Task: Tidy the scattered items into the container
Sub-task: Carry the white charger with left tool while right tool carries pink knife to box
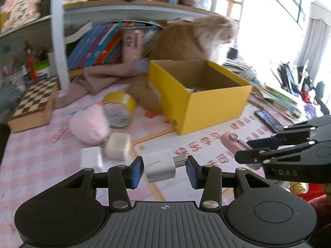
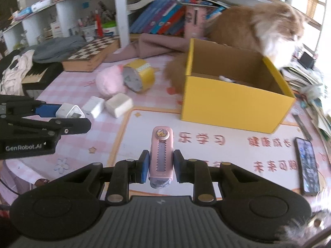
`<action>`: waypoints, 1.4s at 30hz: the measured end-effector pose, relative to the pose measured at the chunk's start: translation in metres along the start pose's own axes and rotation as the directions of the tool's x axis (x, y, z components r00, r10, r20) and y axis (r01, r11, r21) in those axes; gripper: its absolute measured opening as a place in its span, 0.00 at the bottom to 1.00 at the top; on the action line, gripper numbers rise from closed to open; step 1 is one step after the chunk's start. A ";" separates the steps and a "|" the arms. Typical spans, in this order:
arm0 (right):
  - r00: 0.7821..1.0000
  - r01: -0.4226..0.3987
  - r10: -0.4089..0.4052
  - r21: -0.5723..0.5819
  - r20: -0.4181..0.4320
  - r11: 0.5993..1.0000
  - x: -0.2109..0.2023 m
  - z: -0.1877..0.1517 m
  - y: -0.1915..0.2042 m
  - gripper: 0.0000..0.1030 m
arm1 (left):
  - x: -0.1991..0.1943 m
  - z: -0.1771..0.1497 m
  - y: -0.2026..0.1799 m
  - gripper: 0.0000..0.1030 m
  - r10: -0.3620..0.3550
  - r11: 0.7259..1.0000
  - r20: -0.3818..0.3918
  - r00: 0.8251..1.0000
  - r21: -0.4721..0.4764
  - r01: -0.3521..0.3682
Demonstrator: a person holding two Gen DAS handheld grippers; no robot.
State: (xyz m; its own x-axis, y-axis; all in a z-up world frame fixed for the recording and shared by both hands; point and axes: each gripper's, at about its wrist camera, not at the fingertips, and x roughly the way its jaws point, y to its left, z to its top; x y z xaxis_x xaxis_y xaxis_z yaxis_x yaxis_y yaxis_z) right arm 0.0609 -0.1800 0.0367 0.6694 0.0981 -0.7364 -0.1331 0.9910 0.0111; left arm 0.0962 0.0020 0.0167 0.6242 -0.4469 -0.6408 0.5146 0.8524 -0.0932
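My left gripper (image 1: 164, 170) is shut on a white charger plug (image 1: 160, 165) with a grey adapter at its end, held above the pink desk mat. My right gripper (image 2: 160, 166) is shut on a pink utility knife (image 2: 161, 155), also seen in the left wrist view (image 1: 235, 144). The yellow cardboard box (image 1: 206, 105) stands open ahead, with a few items inside; it shows in the right wrist view too (image 2: 235, 105). Still on the mat lie a pink plush (image 2: 110, 80), a yellow tape roll (image 2: 138, 76), a white charger (image 2: 94, 106) and a white block (image 2: 119, 104).
An orange cat (image 2: 254, 26) stands behind the box, its tail beside the box's left wall. A chessboard box (image 2: 91, 54), brown cloth (image 2: 153, 45) and books (image 2: 161, 16) lie at the back. A phone (image 2: 307, 163) lies right of the mat.
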 end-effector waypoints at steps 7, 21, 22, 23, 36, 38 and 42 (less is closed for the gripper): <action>0.999 0.035 -0.035 0.043 0.004 0.998 -0.010 -0.008 -0.029 0.23 | 0.015 0.010 -0.030 0.41 -0.048 0.997 -0.008 0.999 0.059 0.049; 0.998 0.055 -0.055 0.066 -0.001 0.996 -0.014 -0.010 -0.090 0.23 | 0.049 0.034 -0.087 0.41 -0.091 0.990 -0.014 0.996 0.110 0.092; 0.998 0.055 -0.056 0.064 -0.001 0.996 -0.014 -0.009 -0.096 0.23 | 0.052 0.036 -0.091 0.41 -0.092 0.990 -0.013 0.996 0.110 0.093; 0.998 0.056 -0.056 0.062 0.000 0.997 -0.014 -0.008 -0.100 0.23 | 0.055 0.038 -0.096 0.41 -0.092 0.990 -0.012 0.996 0.110 0.093; 1.000 0.029 -0.029 0.003 0.004 1.000 -0.005 0.001 -0.167 0.23 | 0.087 0.056 -0.142 0.41 -0.067 0.995 0.011 0.998 0.076 0.066; 1.000 0.023 -0.023 -0.012 0.016 1.000 -0.004 0.004 -0.175 0.23 | 0.090 0.059 -0.148 0.41 -0.055 0.996 0.026 0.998 0.077 0.053; 0.999 0.006 -0.004 -0.035 0.045 0.999 -0.003 0.010 -0.189 0.23 | 0.092 0.068 -0.159 0.41 -0.032 0.996 0.054 0.998 0.089 0.027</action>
State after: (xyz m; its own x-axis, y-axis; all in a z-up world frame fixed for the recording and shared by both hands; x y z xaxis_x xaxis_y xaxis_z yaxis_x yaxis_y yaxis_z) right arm 0.0913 -0.3666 0.0441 0.7022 0.0977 -0.7052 -0.1543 0.9879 -0.0167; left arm 0.1112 -0.1930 0.0244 0.6384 -0.4882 -0.5951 0.5819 0.8121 -0.0421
